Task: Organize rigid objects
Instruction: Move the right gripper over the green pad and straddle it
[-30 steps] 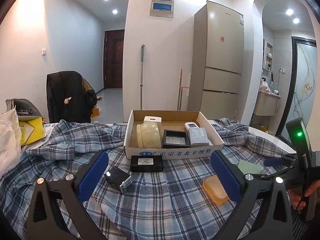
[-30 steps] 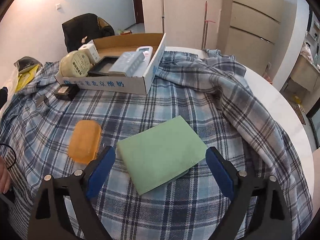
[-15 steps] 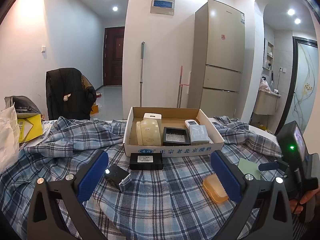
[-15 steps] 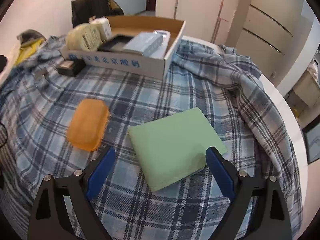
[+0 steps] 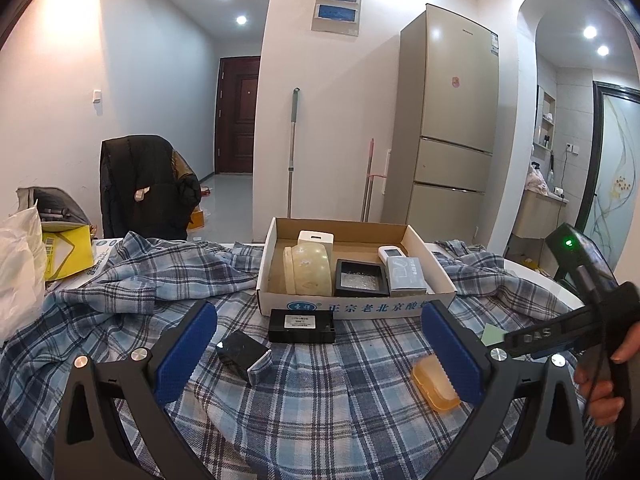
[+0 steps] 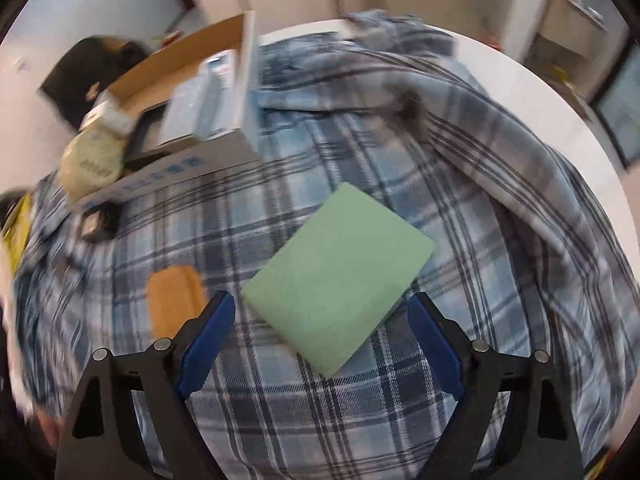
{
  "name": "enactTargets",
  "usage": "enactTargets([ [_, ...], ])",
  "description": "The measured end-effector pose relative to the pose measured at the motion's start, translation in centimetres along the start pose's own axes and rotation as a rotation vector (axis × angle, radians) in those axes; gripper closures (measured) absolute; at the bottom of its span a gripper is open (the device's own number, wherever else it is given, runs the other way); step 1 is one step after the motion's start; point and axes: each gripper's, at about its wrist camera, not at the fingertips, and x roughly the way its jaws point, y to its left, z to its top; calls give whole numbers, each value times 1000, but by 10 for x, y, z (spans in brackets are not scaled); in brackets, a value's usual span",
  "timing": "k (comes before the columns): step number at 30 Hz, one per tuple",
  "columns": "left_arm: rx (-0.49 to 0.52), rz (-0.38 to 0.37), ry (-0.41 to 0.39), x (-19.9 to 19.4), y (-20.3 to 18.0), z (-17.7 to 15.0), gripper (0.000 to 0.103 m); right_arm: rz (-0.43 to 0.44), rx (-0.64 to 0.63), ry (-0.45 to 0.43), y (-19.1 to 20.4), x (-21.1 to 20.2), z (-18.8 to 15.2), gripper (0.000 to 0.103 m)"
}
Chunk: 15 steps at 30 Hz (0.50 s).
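Note:
A flat green box (image 6: 340, 272) lies on the plaid cloth, turned cornerwise between the blue pads of my right gripper (image 6: 320, 304). Those jaws point steeply down and are closing, and neither pad touches the box. An orange case (image 6: 174, 300) lies just left of the left pad. My left gripper (image 5: 316, 344) hovers open and holds nothing. Ahead of it on the cloth lie a black flat box (image 5: 302, 324) and a small black block (image 5: 240, 354). The orange case (image 5: 434, 388) shows beside its right finger.
A cardboard box (image 5: 360, 308) at the back of the table holds several items: a cream case, a white block, a black tray, a remote. A person's hand (image 5: 608, 380) grips the right tool. Bags (image 5: 24, 256) sit at the left, and the bare table rim (image 6: 560, 92) curves at the right.
The right gripper has rolled and tipped further down, so the green box now sits cornerwise between its jaws. The left gripper's view is almost unchanged.

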Motion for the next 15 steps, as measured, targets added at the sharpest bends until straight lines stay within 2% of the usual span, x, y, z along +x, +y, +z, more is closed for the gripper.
enactTargets([
  [5, 3, -2, -2, 0, -1, 0, 0, -55, 152, 2, 7, 9, -2, 16],
  [9, -2, 10, 0, 0, 0, -1, 0, -158, 188, -24, 17, 8, 2, 15],
  [12, -15, 9, 6, 1, 3, 0, 0, -133, 200, 3, 23, 14, 4, 15],
  [15, -16, 9, 12, 1, 2, -1, 0, -180, 157, 14, 30, 21, 7, 15],
])
